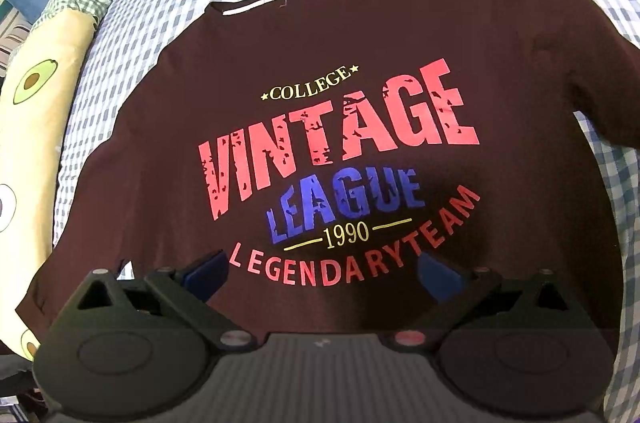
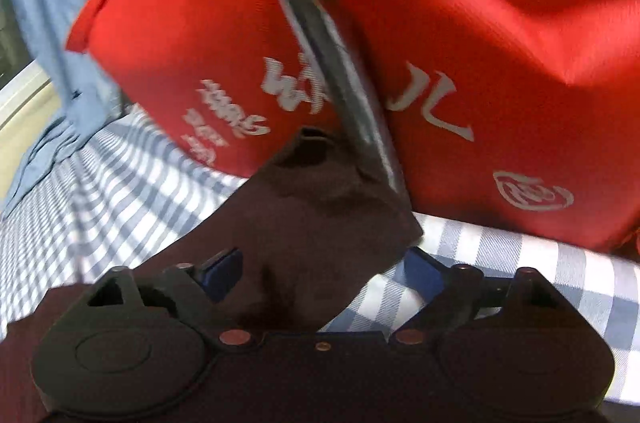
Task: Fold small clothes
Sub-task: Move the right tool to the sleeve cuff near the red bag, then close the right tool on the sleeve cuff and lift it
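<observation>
both jaws spread | shirt (image 1: 320, 71) under left | sleeve (image 2: 320, 215) between right, unpinched

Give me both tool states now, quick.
Left tool: open, empty, over the shirt.
Right tool: open, sleeve between its fingers, not gripped.

left gripper (image 1: 322, 269) tipped steeply downward, blue-padded fingers spread wide with nothing gripped, right gripper (image 2: 322, 269) angled down more shallowly, jaws parted
</observation>
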Action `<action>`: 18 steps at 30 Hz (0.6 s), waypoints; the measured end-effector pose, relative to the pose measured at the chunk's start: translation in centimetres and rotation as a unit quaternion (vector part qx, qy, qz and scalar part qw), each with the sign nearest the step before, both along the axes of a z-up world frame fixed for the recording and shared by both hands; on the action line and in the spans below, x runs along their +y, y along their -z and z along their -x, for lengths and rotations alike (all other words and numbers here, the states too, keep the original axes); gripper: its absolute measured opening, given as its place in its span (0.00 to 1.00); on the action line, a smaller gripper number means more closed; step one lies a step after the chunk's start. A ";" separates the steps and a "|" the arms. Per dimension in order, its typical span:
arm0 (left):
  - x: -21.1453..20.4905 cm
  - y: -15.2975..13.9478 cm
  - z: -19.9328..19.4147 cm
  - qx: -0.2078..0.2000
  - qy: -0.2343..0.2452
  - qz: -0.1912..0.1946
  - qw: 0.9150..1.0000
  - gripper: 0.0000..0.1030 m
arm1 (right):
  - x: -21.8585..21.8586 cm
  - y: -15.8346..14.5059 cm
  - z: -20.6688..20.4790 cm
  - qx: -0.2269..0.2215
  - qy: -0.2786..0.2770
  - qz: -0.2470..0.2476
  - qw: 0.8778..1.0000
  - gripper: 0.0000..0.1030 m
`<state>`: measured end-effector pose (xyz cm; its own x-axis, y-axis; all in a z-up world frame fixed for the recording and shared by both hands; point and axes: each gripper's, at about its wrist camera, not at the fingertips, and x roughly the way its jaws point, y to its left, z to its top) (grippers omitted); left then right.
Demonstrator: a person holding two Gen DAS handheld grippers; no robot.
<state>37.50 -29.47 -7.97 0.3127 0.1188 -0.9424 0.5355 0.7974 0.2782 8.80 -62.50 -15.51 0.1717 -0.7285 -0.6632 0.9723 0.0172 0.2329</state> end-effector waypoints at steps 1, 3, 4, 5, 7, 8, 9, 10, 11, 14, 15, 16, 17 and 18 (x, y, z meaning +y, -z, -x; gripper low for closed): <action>0.0 0.0 0.0 0.000 -0.002 -0.001 1.000 0.99 | -0.1 0.2 0.1 -0.006 0.011 -0.003 1.000 0.82; 0.1 -0.1 0.0 0.000 -0.004 -0.002 1.000 0.99 | -0.6 0.8 0.4 -0.017 0.035 -0.015 0.999 0.81; 0.1 -0.3 0.0 0.000 -0.004 -0.003 1.000 0.99 | -0.9 1.0 0.5 -0.018 0.040 -0.018 0.999 0.81; 0.1 -0.4 0.1 -0.002 -0.003 -0.002 1.000 0.99 | -1.0 1.0 0.5 -0.018 0.043 -0.015 0.999 0.81; 0.1 -0.7 0.2 -0.005 0.001 0.000 1.000 0.99 | -1.4 1.0 0.4 -0.017 0.038 -0.012 0.999 0.77; 0.1 -0.8 0.2 -0.006 0.002 0.000 1.000 0.99 | -1.6 1.0 0.2 -0.016 0.035 -0.012 0.999 0.75; 0.1 -0.9 0.3 -0.007 0.003 0.002 1.000 0.99 | -1.7 1.0 0.1 -0.010 0.033 -0.013 0.999 0.68; 0.2 -1.0 0.3 -0.007 0.005 0.003 1.000 0.99 | -1.8 1.1 0.1 -0.005 0.035 -0.016 0.999 0.57; 0.3 -1.0 0.4 -0.007 0.007 0.004 1.000 0.99 | -1.8 1.2 0.2 0.001 0.044 -0.017 0.999 0.50; 0.6 -1.2 0.7 -0.009 0.014 0.006 1.000 0.99 | -1.8 1.1 1.1 -0.010 0.061 -0.020 0.998 0.30; 0.7 -1.3 0.8 -0.009 0.015 0.009 1.000 0.99 | -1.6 1.0 1.3 -0.012 0.059 -0.020 0.998 0.26; 0.9 -1.4 0.9 -0.010 0.016 0.012 1.000 0.99 | -1.4 0.8 1.4 -0.010 0.054 -0.018 0.998 0.24; 1.1 -1.5 0.9 -0.010 0.016 0.014 1.000 0.99 | -1.1 0.5 1.3 -0.008 0.046 -0.014 0.999 0.23; 1.3 -1.6 0.9 -0.011 0.015 0.016 1.000 0.99 | -0.7 0.2 1.3 -0.006 0.040 -0.010 0.999 0.21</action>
